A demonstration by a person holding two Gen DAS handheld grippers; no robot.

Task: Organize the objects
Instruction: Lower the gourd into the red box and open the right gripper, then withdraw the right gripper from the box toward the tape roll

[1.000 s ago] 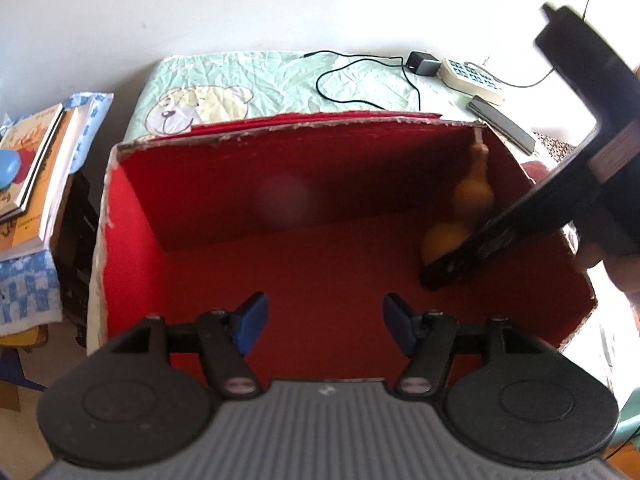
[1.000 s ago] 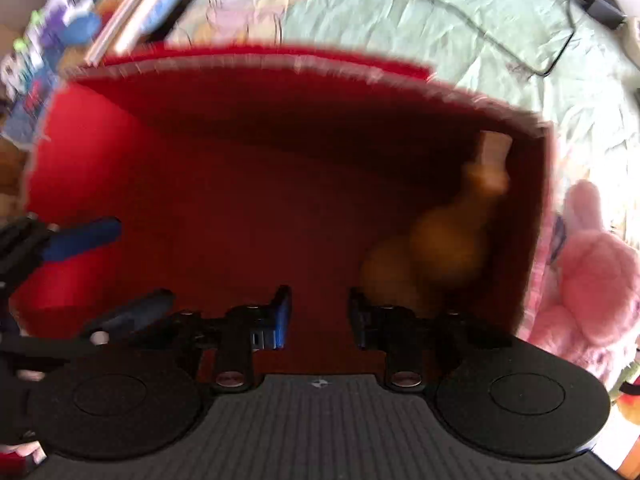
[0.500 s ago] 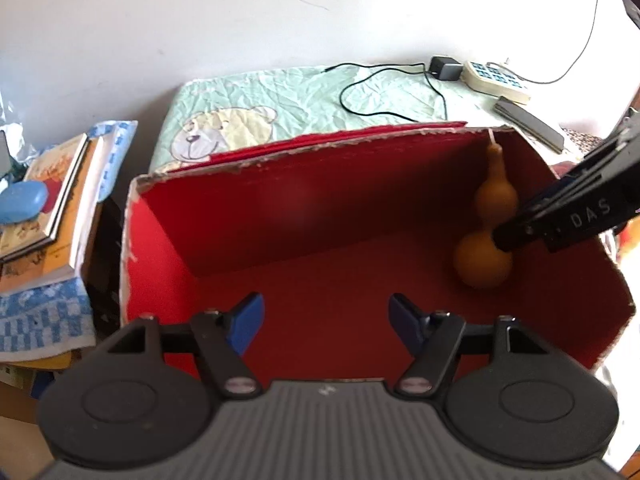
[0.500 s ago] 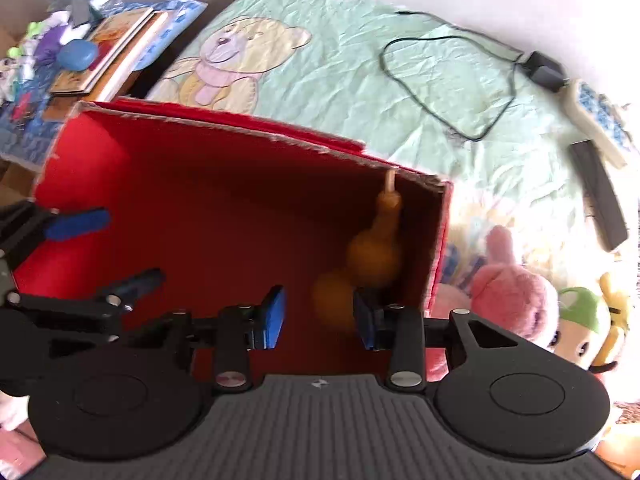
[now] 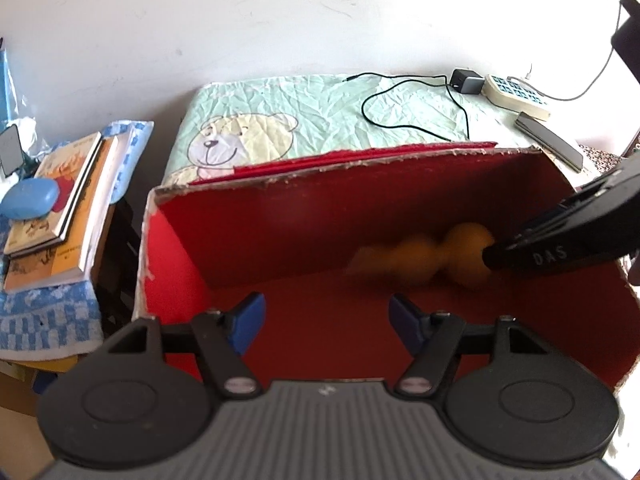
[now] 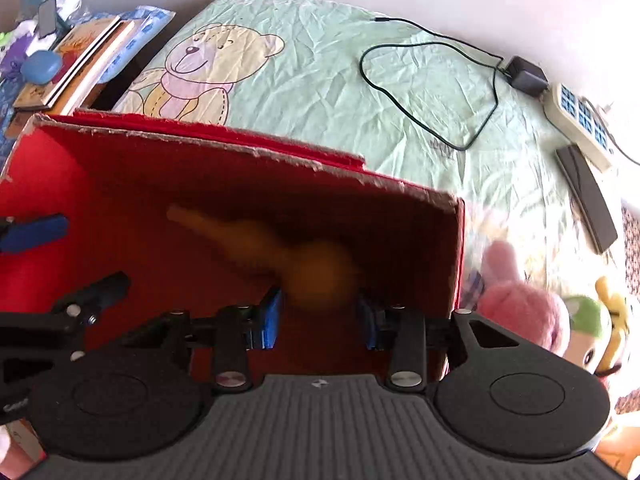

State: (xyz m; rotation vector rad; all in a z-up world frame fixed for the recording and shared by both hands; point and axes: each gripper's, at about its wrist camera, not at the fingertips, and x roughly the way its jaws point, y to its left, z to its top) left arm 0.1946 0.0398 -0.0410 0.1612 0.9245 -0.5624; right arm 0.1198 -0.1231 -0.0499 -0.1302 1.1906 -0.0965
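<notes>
Tongs [image 6: 318,320], opening, perhaps touch blurred gourd [image 6: 316,276].

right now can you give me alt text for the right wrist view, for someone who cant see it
The right gripper, jaws apart after opening, hangs over an open red box with a motion-blurred orange gourd between its fingers. The box sits on a green bear-print sheet; pink plush toy lies beside it.

A plain white wall [image 5: 280,32] rises ahead of the tongs, lit by bright daylight. Below it lies a bed [image 5: 320,112] under a creased pale-green sheet printed with a teddy bear [image 5: 240,140]. Left of the tongs a low side table [image 5: 48,320] wears a blue checked cloth. A thin cable [image 5: 600,68] climbs the wall at far right.
</notes>
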